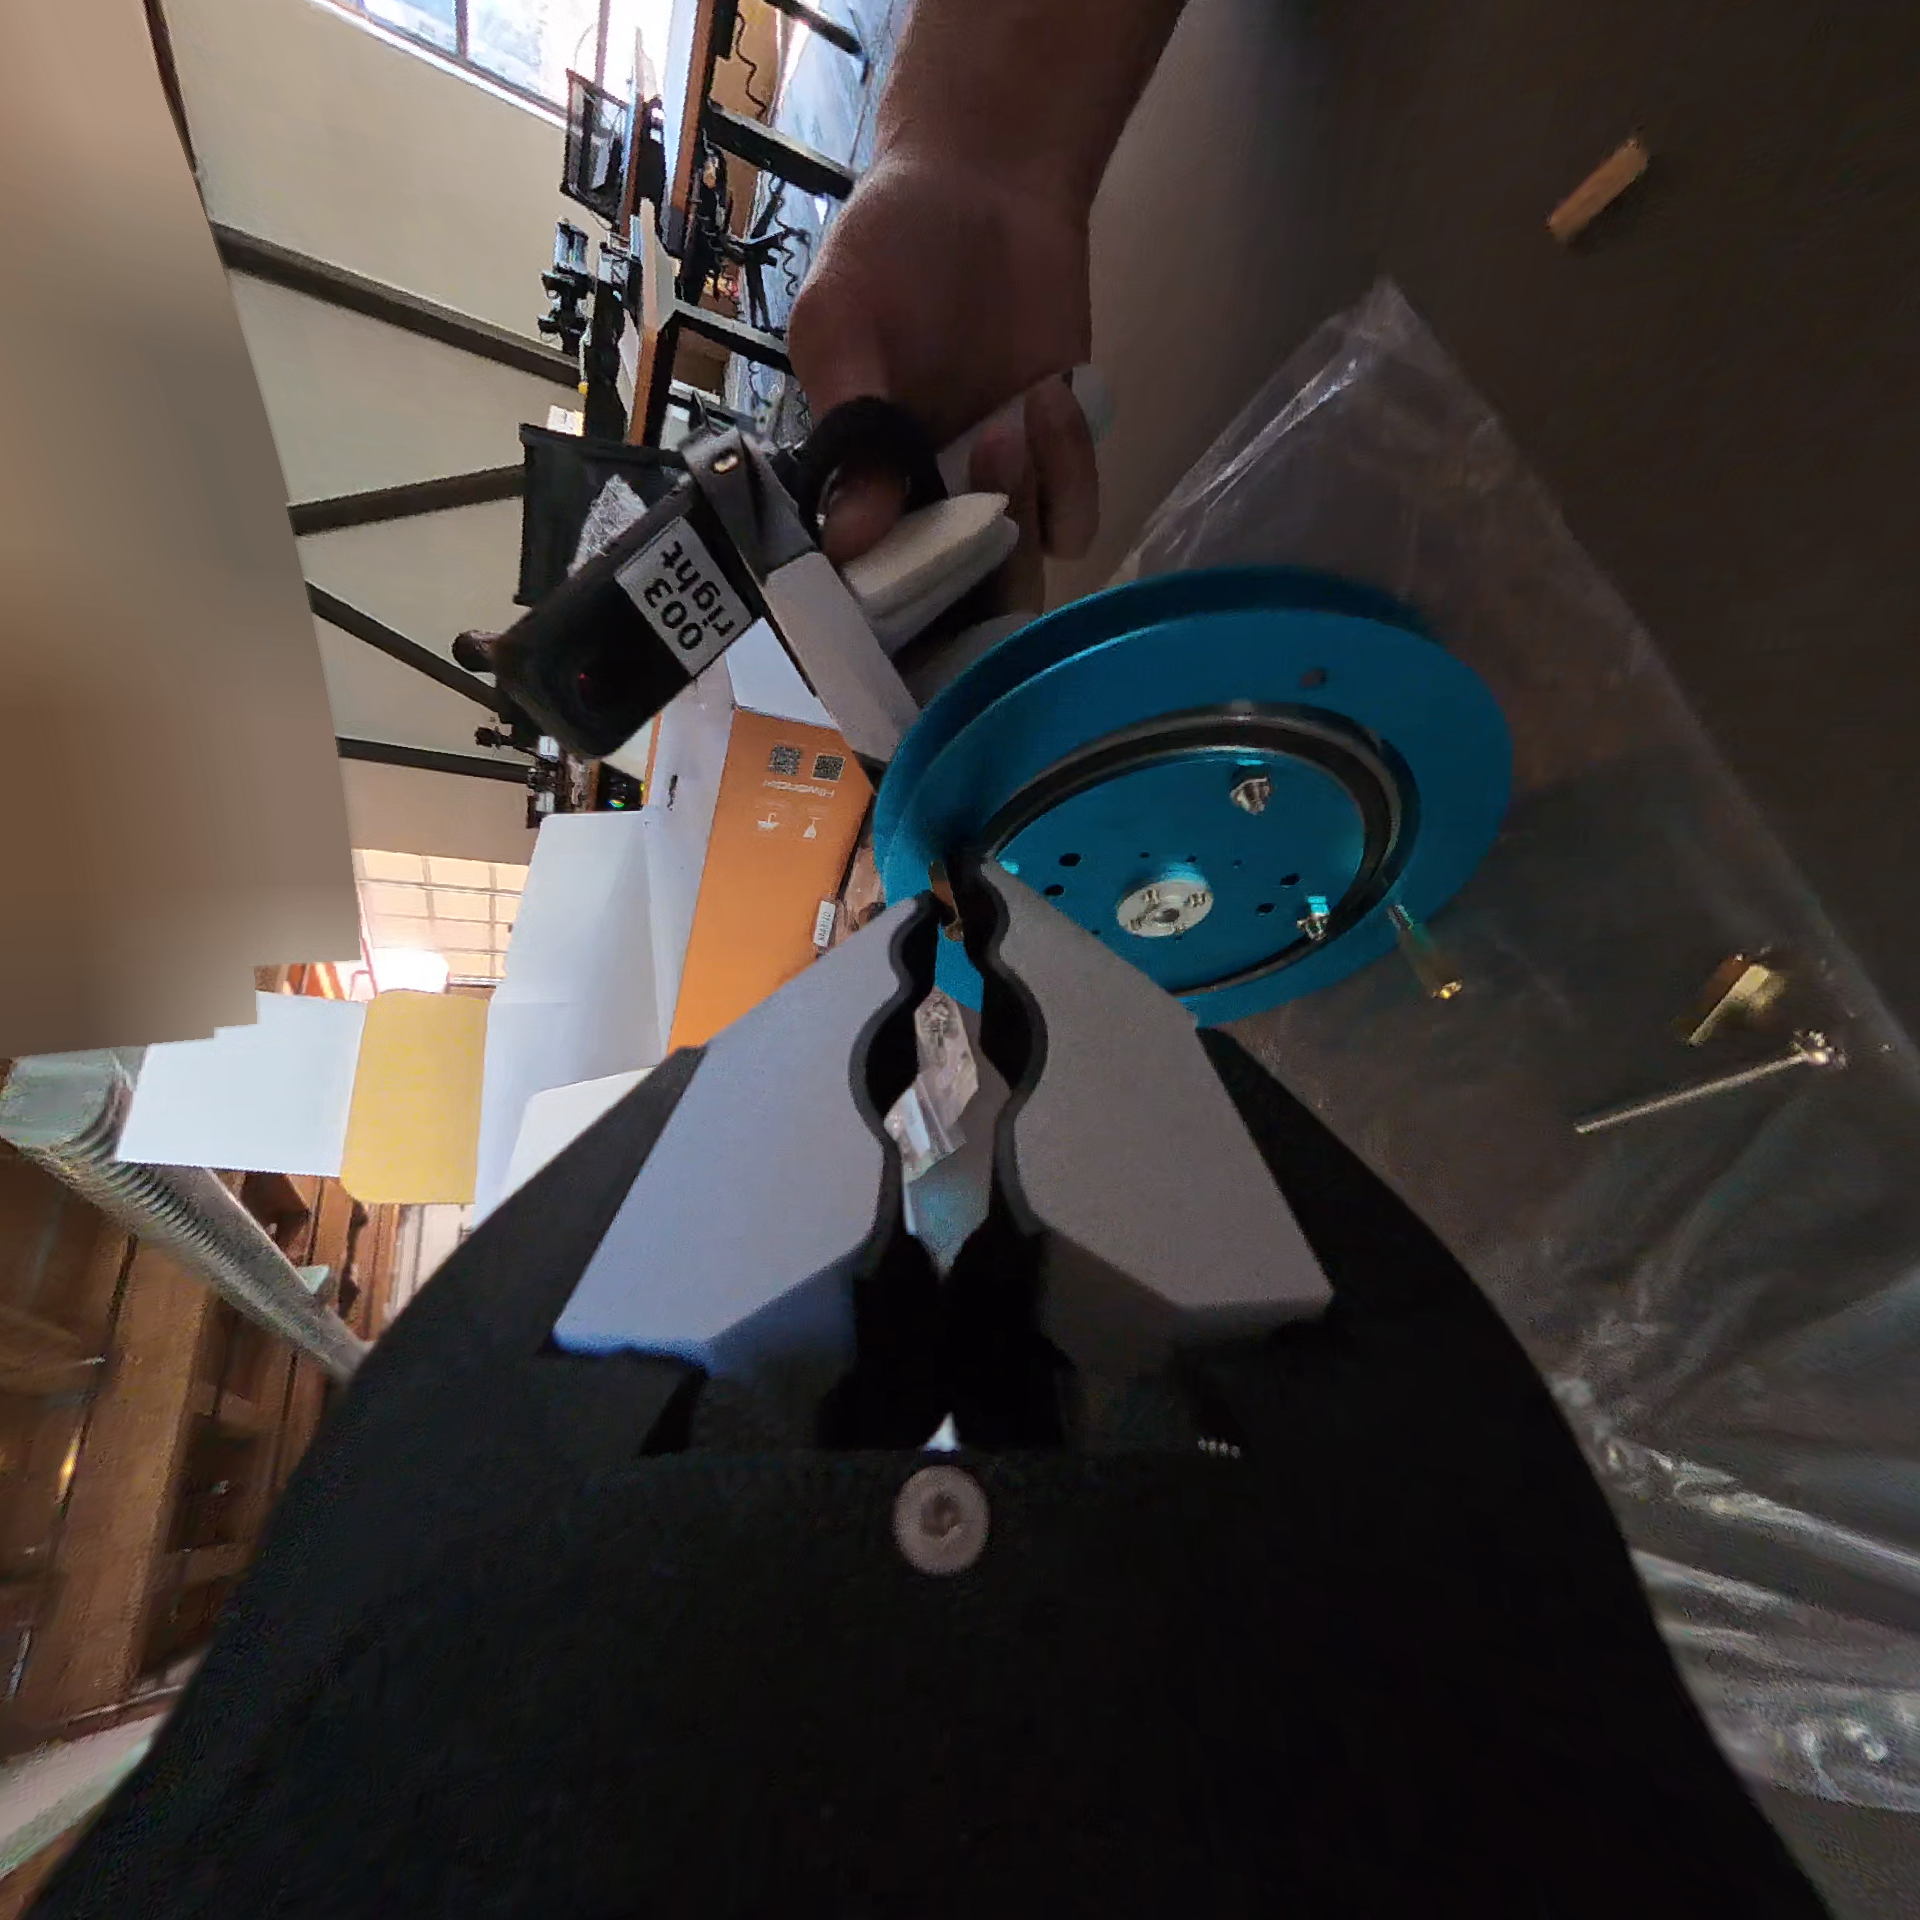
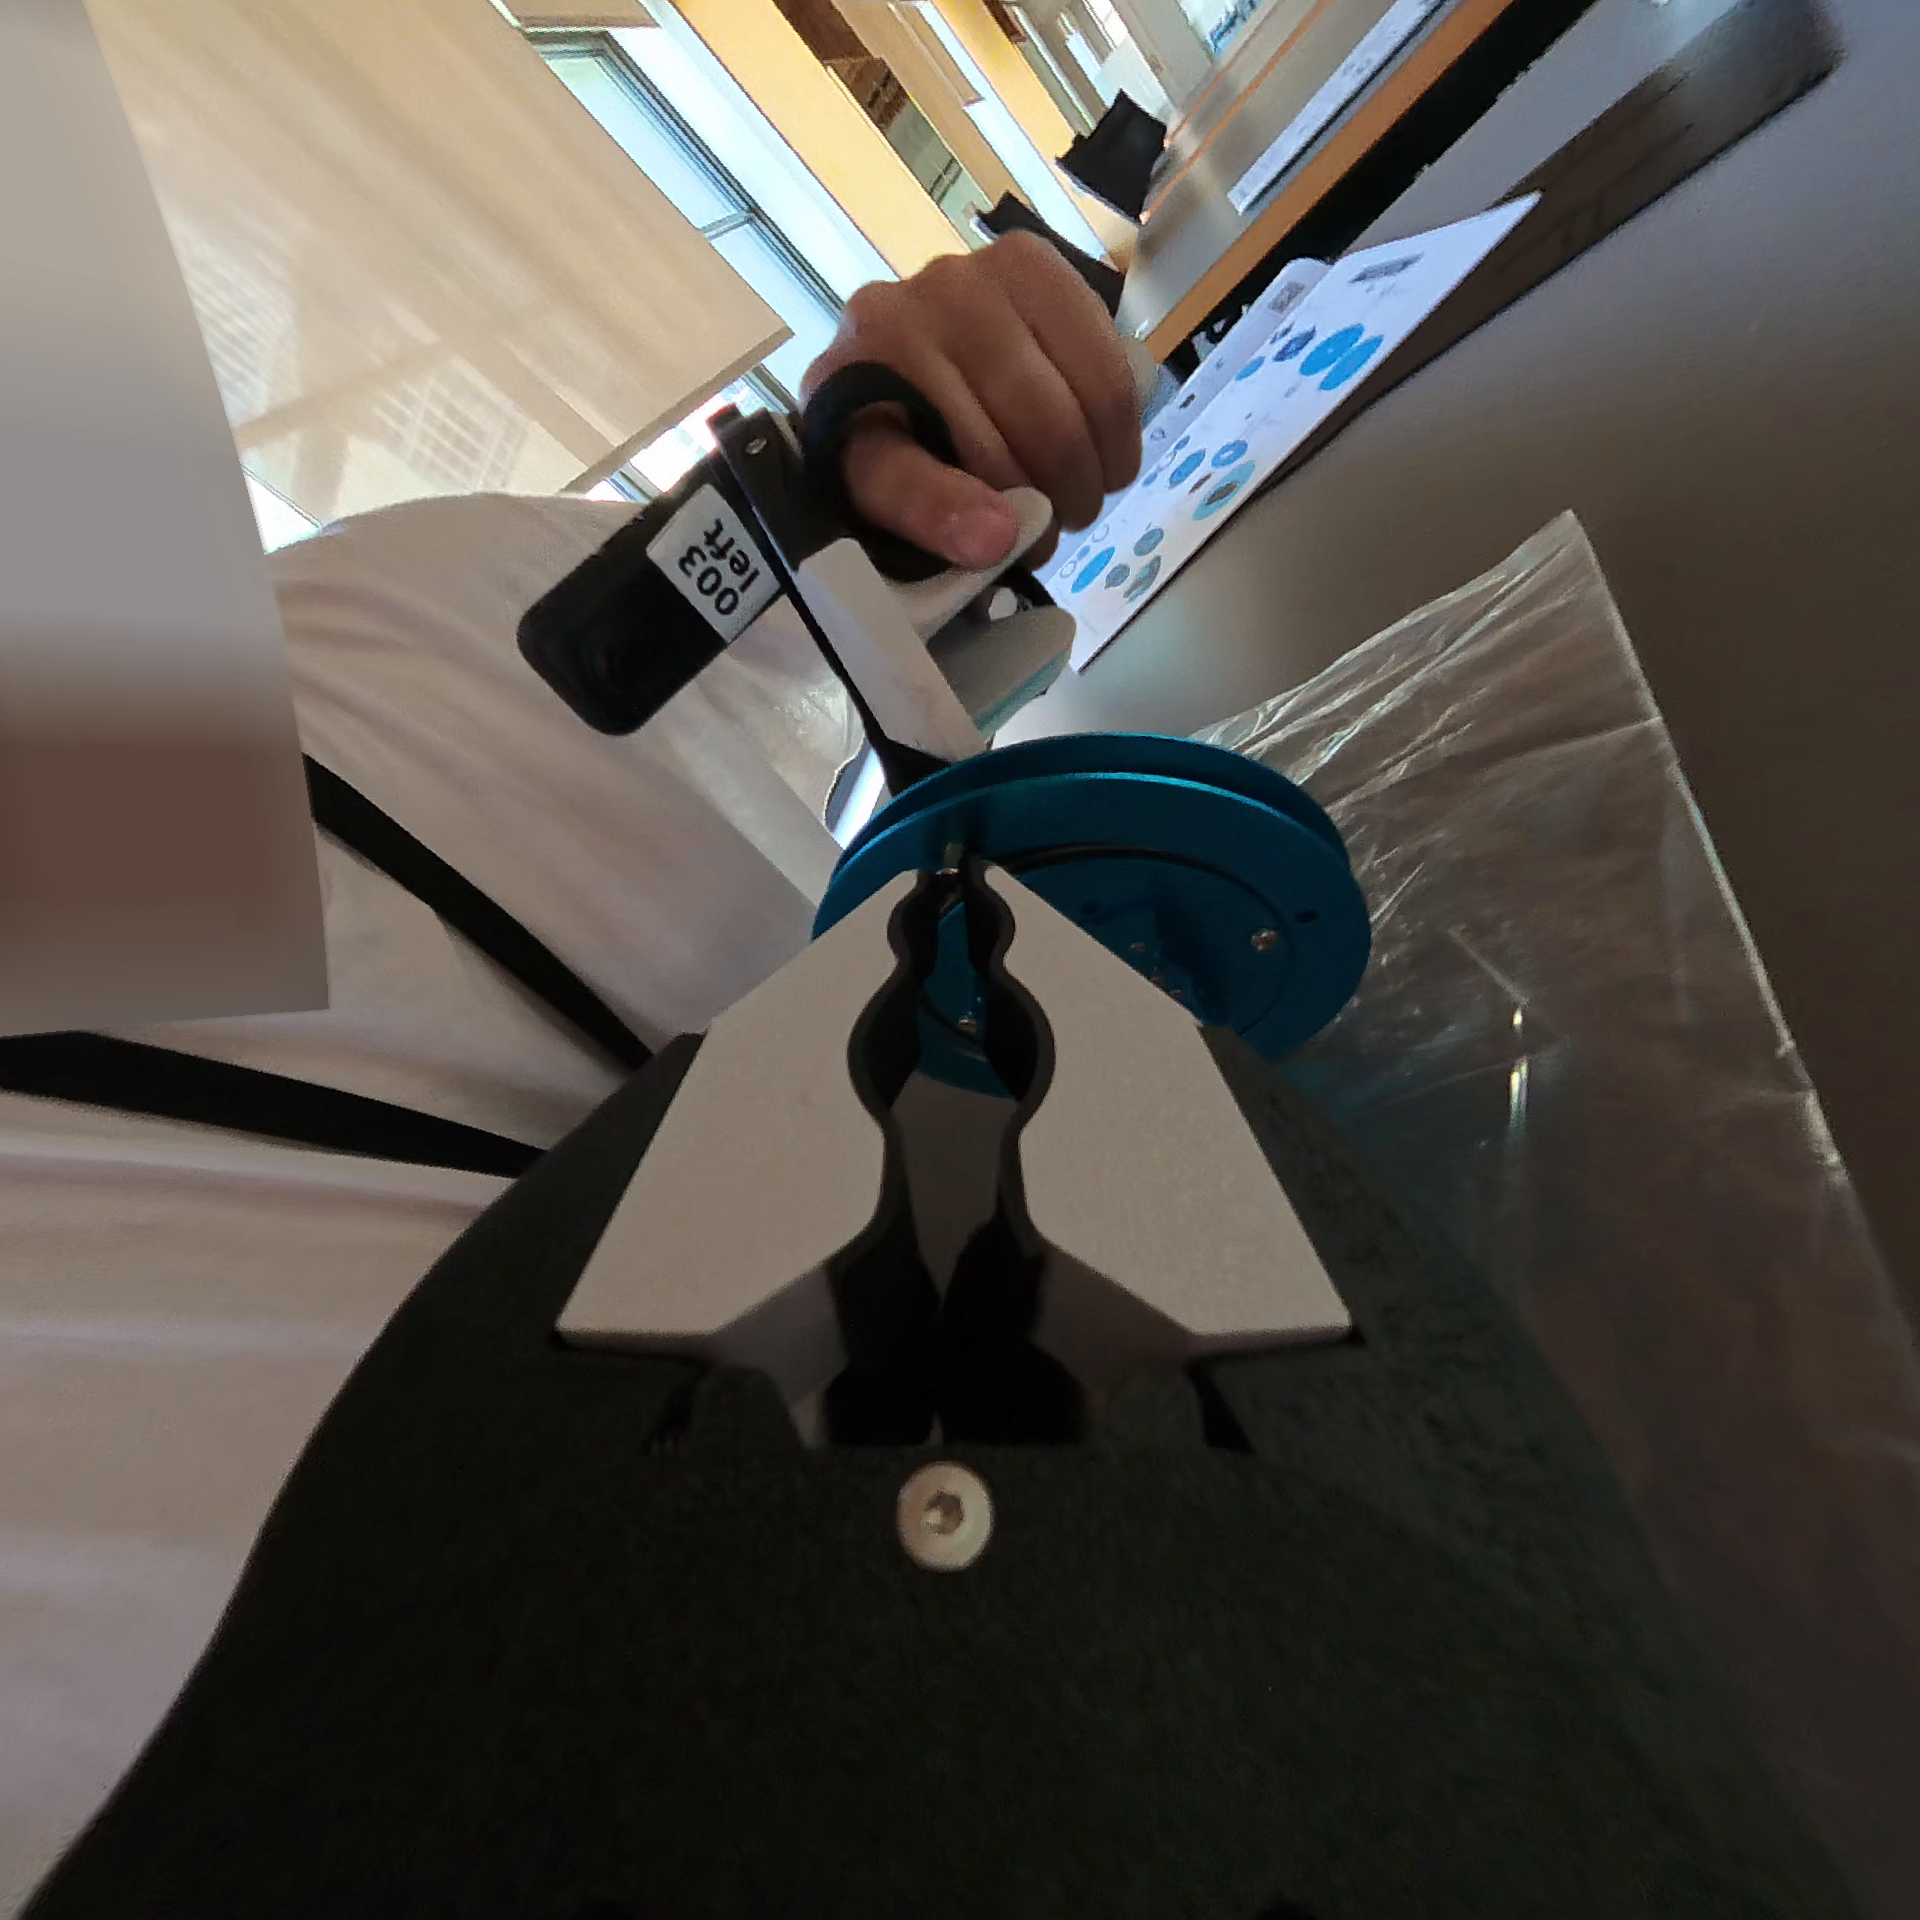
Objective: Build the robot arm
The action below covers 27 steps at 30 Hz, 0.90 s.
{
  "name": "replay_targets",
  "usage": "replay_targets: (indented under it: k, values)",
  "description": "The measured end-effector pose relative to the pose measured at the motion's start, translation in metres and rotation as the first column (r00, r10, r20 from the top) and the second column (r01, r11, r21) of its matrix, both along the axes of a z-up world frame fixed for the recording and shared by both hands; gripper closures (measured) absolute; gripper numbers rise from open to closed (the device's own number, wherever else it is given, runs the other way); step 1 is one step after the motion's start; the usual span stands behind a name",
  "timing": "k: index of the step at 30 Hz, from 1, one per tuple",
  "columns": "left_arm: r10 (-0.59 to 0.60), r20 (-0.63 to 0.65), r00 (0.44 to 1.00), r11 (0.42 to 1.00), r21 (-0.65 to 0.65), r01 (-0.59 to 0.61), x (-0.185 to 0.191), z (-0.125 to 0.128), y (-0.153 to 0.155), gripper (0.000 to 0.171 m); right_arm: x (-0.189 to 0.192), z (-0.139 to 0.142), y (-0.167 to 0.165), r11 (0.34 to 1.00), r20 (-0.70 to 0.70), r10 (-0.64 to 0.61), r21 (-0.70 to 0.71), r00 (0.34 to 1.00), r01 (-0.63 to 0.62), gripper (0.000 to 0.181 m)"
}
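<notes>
Left gripper point(image 1: 961, 904): jaws nearly together, pinching the rim of the blue disc assembly point(image 1: 1195, 795). Right gripper point(image 2: 961, 868): likewise clamped on the opposite rim. Disc sits tilted over a clear plastic bag point(image 1: 1558, 935); brass standoffs point(image 1: 1730, 997) and a long screw point(image 1: 1704, 1091) lie loose beside it, unfitted.

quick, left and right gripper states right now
left gripper: shut on the blue disc rim.
right gripper: shut on the blue disc's opposite edge.

Daylight enters from windows point(image 2: 665, 135) behind, leaving the near gripper bodies in deep shadow. Glare streaks the clear plastic sheet point(image 2: 1558, 831). Wide-angle distortion bends straight edges near the borders; distant background reads soft, with blurred patches at left.
</notes>
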State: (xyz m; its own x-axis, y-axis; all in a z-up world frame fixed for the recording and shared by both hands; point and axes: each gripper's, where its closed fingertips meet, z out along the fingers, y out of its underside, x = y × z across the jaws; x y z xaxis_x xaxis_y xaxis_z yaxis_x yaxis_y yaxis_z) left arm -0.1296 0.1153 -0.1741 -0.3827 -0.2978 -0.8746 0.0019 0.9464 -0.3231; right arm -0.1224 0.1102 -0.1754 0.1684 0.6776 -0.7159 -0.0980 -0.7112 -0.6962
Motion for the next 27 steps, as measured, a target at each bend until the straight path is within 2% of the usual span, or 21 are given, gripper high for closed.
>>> replay_targets:
  k: [2,5,7,10,13,16,21,22,27]
  values:
    - [-0.006,-0.009,1.000,1.000,0.006,0.006,0.000,0.000,0.000,0.168,-0.001,0.000,-0.001,0.997,0.038,-0.010,0.080,0.999,0.006,0.178]
    - [-0.005,-0.050,0.999,0.992,-0.128,-0.002,-0.002,0.001,-0.002,0.167,-0.003,-0.001,-0.002,0.941,0.153,-0.071,0.337,0.986,0.015,0.178]
    - [0.002,-0.078,0.997,0.975,-0.222,-0.020,-0.003,0.001,-0.002,0.167,-0.002,-0.002,-0.001,0.850,0.243,-0.149,0.527,0.958,-0.001,0.175]
    - [-0.007,-0.136,0.991,0.925,-0.378,-0.045,-0.004,0.001,-0.001,0.167,0.002,0.000,0.001,0.681,0.324,-0.289,0.731,0.901,-0.044,0.163]
    - [-0.068,-0.218,0.974,0.821,-0.566,-0.069,-0.007,0.002,-0.005,0.167,0.004,0.008,0.001,0.509,0.306,-0.405,0.858,0.862,-0.066,0.158]
    - [-0.133,-0.297,0.945,0.698,-0.705,-0.123,-0.006,0.003,-0.003,0.167,0.001,0.007,-0.004,0.374,0.311,-0.464,0.918,0.829,-0.135,0.168]
    - [-0.290,-0.377,0.880,0.450,-0.865,-0.222,-0.006,0.004,-0.002,0.166,0.000,0.008,-0.003,0.242,0.281,-0.570,0.956,0.772,-0.169,0.167]
    - [-0.316,-0.379,0.870,0.416,-0.879,-0.232,-0.006,0.004,-0.003,0.166,0.001,0.009,-0.002,0.215,0.262,-0.595,0.963,0.760,-0.164,0.170]
    - [-0.398,-0.388,0.831,0.294,-0.912,-0.285,-0.004,0.004,-0.003,0.167,0.000,0.005,-0.002,0.186,0.270,-0.614,0.963,0.742,-0.197,0.175]
